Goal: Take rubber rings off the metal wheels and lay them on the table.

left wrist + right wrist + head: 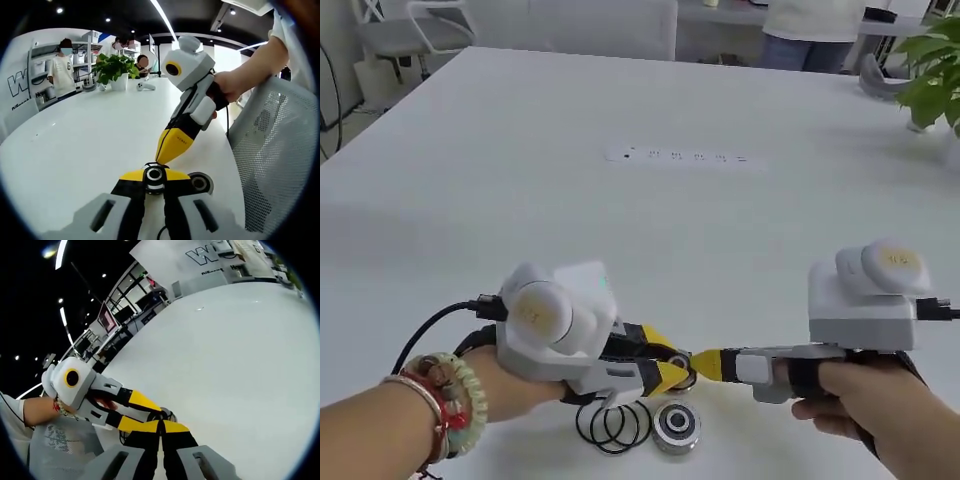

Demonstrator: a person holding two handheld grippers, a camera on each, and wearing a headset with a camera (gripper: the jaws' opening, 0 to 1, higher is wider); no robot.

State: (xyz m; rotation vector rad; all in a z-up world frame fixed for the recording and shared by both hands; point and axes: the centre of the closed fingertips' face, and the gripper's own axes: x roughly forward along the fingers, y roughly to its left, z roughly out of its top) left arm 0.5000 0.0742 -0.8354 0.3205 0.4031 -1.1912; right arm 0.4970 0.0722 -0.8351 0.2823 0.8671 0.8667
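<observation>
My left gripper (678,373) (154,176) is shut on a small metal wheel (154,178), held just above the white table (620,220) near its front edge. My right gripper (702,365) (161,423) comes in from the right with its yellow jaws shut, and its tip (163,158) touches the top rim of that wheel (170,415). Whether it pinches the wheel's rubber ring I cannot tell. A second metal wheel (676,422) (200,182) lies flat on the table below the jaws. Beside it lie several loose black rubber rings (612,424).
A flush power strip (685,156) sits in the middle of the table. A potted plant (935,75) (115,67) stands at the far right corner. A person (815,30) stands beyond the far edge. A mesh chair (275,150) is close to the near edge.
</observation>
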